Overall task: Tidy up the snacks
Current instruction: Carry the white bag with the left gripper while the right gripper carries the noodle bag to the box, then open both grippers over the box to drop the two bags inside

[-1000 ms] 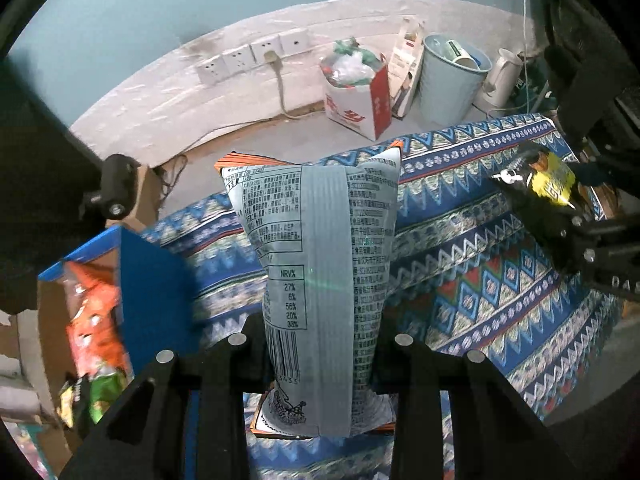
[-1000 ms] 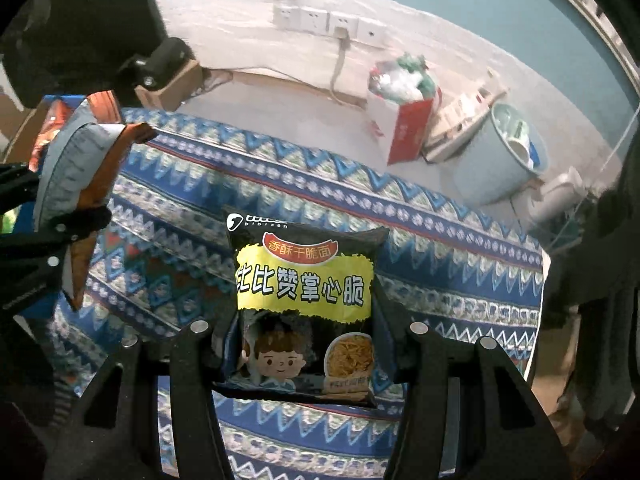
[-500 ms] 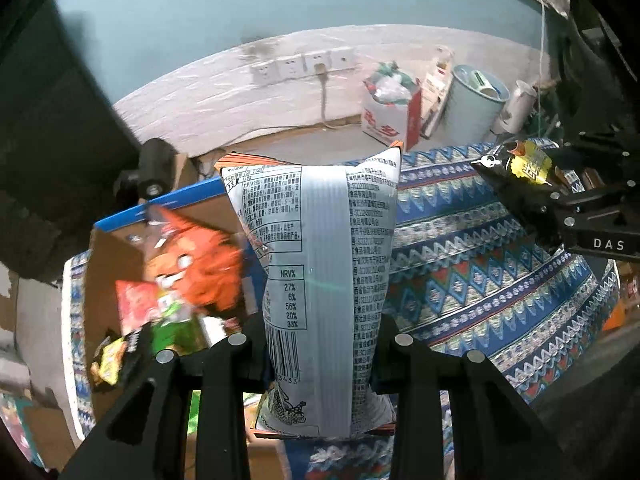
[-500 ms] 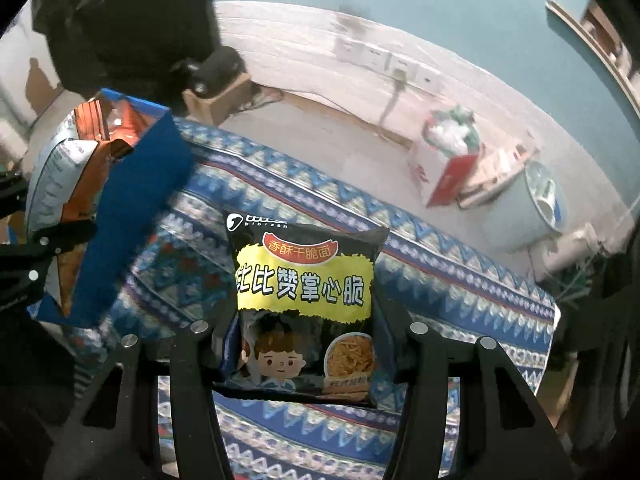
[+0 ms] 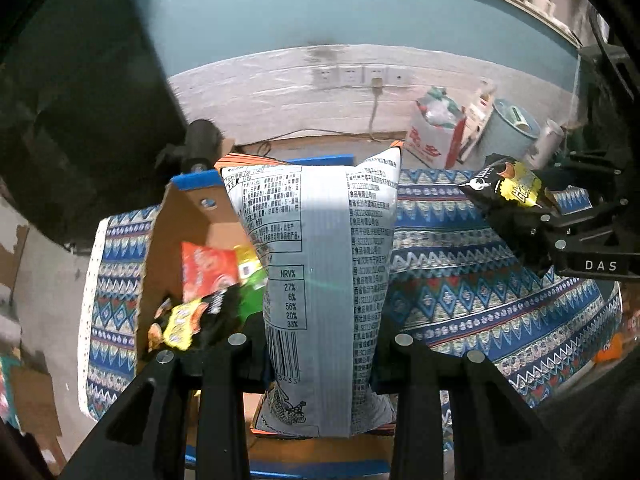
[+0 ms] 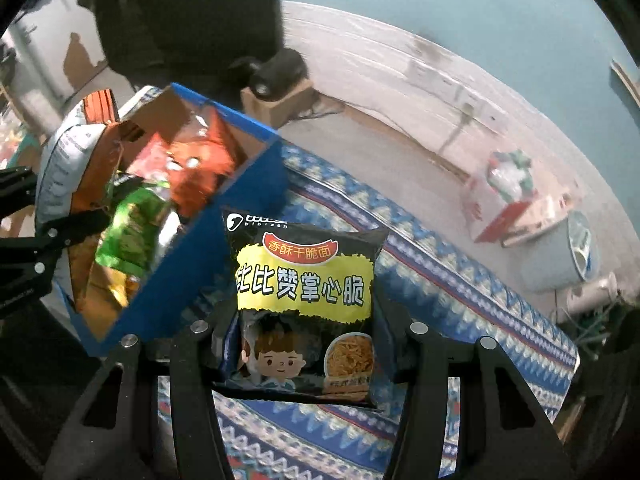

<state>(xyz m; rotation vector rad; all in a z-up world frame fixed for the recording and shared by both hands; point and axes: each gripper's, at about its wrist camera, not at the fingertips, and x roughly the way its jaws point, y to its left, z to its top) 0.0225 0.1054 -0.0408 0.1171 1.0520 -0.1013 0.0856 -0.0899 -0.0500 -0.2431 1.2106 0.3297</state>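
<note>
My left gripper is shut on a silver snack bag with an orange front, held upright over the open blue cardboard box. The box holds several snack packets. My right gripper is shut on a black and yellow noodle snack bag, held just right of the box's blue wall. The right gripper with its bag shows in the left wrist view. The left gripper's bag shows in the right wrist view at the box's left side.
The box stands on a blue patterned cloth covering the table. On the floor beyond are a red and white carton, a pale blue bin and a wall socket strip. A dark object sits behind the box.
Both grippers have swung left toward the box with their bags. The left bag now hangs over the box's inside. The right bag has come up beside the box's blue wall.
</note>
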